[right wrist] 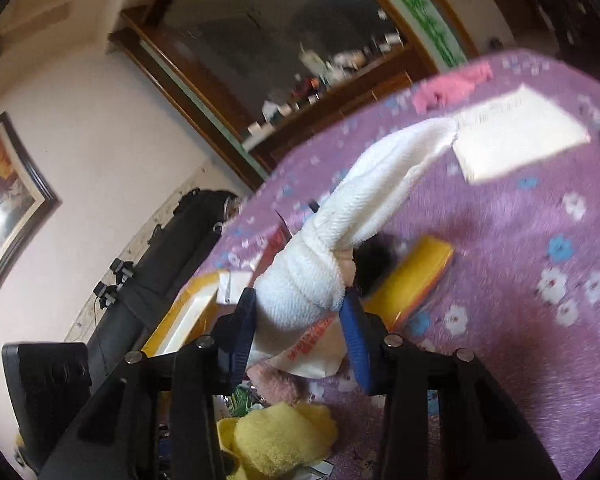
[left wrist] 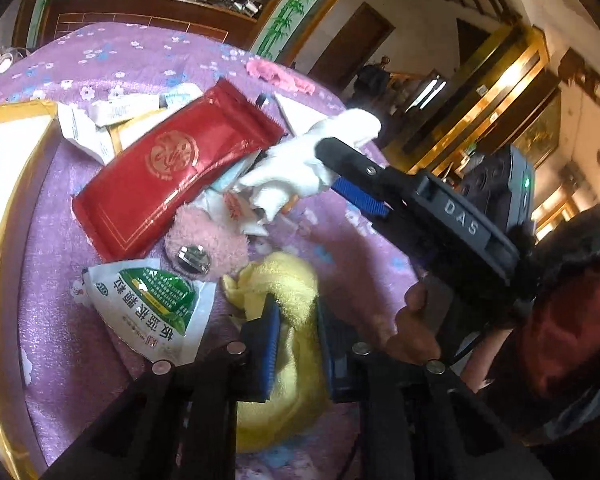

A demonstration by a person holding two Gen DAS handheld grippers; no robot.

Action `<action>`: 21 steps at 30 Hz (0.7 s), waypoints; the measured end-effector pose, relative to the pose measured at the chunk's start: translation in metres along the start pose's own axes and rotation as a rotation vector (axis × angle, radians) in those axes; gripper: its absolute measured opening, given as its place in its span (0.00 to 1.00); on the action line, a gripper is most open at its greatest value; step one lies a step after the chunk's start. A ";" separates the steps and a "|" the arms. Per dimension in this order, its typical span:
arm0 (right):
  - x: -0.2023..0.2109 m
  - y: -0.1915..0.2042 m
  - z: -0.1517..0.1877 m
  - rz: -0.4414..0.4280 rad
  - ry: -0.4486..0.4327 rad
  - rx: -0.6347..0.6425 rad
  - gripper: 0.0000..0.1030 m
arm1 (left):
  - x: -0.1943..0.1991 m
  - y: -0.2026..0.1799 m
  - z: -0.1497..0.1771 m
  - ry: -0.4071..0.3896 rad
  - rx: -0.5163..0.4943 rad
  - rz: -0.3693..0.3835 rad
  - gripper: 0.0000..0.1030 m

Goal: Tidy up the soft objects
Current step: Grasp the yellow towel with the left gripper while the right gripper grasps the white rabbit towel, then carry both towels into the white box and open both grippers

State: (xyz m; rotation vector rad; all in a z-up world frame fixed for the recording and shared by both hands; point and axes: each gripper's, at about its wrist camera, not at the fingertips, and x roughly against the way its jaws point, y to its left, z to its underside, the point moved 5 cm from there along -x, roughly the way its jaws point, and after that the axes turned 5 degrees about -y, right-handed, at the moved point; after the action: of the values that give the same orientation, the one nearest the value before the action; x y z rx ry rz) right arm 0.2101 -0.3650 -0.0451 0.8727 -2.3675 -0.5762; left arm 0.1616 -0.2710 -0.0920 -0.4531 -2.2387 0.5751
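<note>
My left gripper (left wrist: pixel 298 344) is shut on a yellow towel (left wrist: pixel 288 300) low over the purple flowered tablecloth (left wrist: pixel 148 52). The towel also shows in the right wrist view (right wrist: pixel 280 436). My right gripper (right wrist: pixel 300 320) is shut on a white towel (right wrist: pixel 364 200) and holds it lifted above the table; in the left wrist view that towel (left wrist: pixel 300 164) hangs from the right gripper (left wrist: pixel 336 168). A pink plush toy (left wrist: pixel 208 244) with a metal disc lies just ahead of the left gripper. A pink cloth (left wrist: pixel 280 74) lies at the table's far edge.
A red foil pouch (left wrist: pixel 172 164), a green-and-white packet (left wrist: pixel 148 300), papers and small boxes lie around the plush. A gold-rimmed white box (left wrist: pixel 8 184) fills the left. A white sheet (right wrist: pixel 516 136) and a yellow packet (right wrist: pixel 416 280) lie on the cloth.
</note>
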 end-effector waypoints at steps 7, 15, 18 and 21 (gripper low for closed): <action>0.006 -0.006 -0.003 -0.027 -0.043 -0.049 0.39 | 0.037 0.004 -0.010 -0.084 0.043 0.030 0.12; 0.002 0.038 0.004 -0.105 -0.020 0.075 0.40 | 0.127 0.030 -0.011 -0.264 0.142 0.042 0.12; 0.009 0.074 0.015 -0.180 0.030 0.108 0.40 | 0.166 0.049 -0.011 -0.345 0.152 -0.004 0.12; 0.008 0.128 0.031 -0.236 0.097 0.206 0.40 | 0.200 0.075 -0.011 -0.408 0.178 -0.065 0.12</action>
State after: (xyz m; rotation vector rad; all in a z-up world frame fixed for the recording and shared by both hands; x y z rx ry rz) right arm 0.1276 -0.2751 0.0057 1.2552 -2.2796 -0.3731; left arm 0.0518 -0.1087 -0.0069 -0.1813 -2.5438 0.8881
